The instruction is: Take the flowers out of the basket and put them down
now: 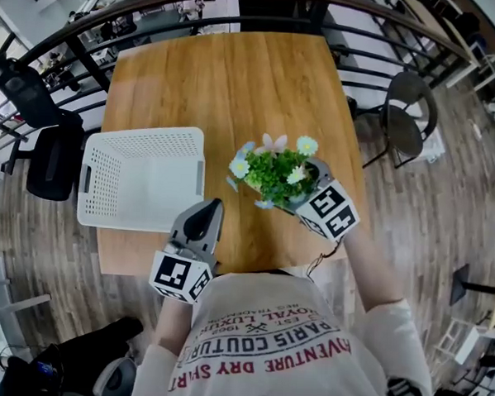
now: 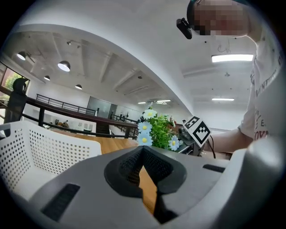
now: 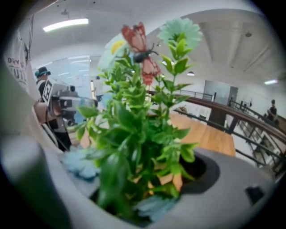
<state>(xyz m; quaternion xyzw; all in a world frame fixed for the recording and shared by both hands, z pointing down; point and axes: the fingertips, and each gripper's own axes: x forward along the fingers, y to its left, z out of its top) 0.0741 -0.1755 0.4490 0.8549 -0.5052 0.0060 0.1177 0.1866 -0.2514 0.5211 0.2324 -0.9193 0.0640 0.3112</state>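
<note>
My right gripper (image 1: 304,186) had its fingers clamped on the stems of the flowers (image 1: 275,171), so the bunch rose from between them. It was out of the basket (image 1: 143,133) and over the bare table (image 1: 237,85) beside it, ready, I think, to be put down. The left gripper (image 1: 202,220) had its fingers together on nothing, with the basket just ahead, probably idle because one gripper was enough.
</note>
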